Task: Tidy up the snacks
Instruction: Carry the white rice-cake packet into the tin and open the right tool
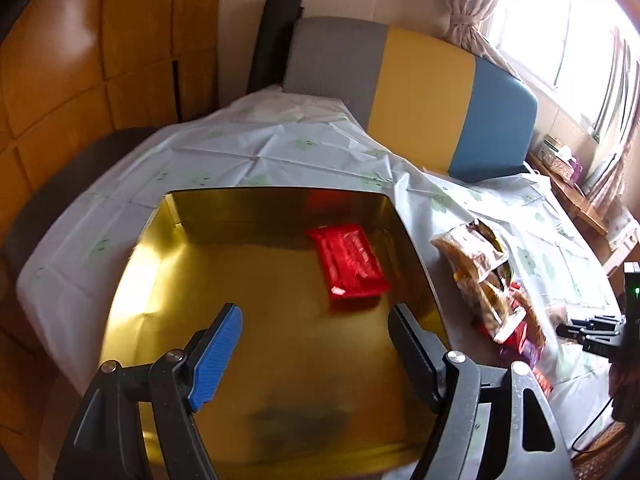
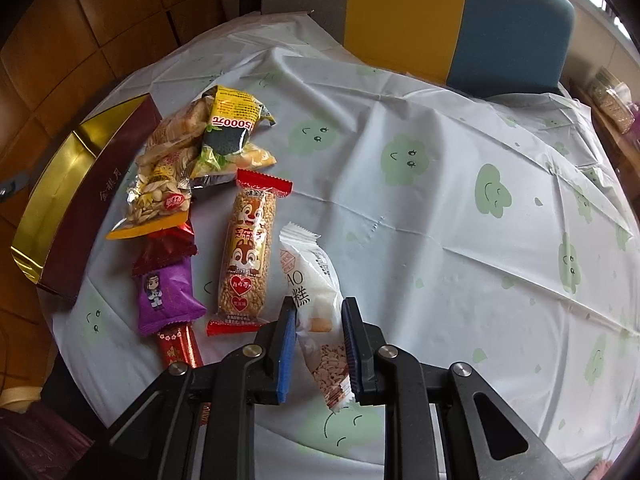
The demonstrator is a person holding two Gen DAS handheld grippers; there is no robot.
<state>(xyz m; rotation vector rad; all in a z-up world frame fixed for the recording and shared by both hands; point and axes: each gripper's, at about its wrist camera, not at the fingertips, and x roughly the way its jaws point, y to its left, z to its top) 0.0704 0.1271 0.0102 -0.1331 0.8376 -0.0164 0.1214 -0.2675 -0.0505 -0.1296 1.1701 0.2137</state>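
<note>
A gold-lined box stands on the table and holds one red snack packet. My left gripper is open and empty above the box floor, just in front of that packet. In the right wrist view the box shows at the left with its maroon wall. My right gripper straddles a white rice-cake packet lying on the cloth; whether the pads touch it I cannot tell. Beside it lie a squirrel-print cereal bar, a purple packet and a seed bag.
A yellow and black snack bag and a small red packet lie in the pile; the pile also shows in the left wrist view. A pale tablecloth covers the table. A grey, yellow and blue sofa back stands behind.
</note>
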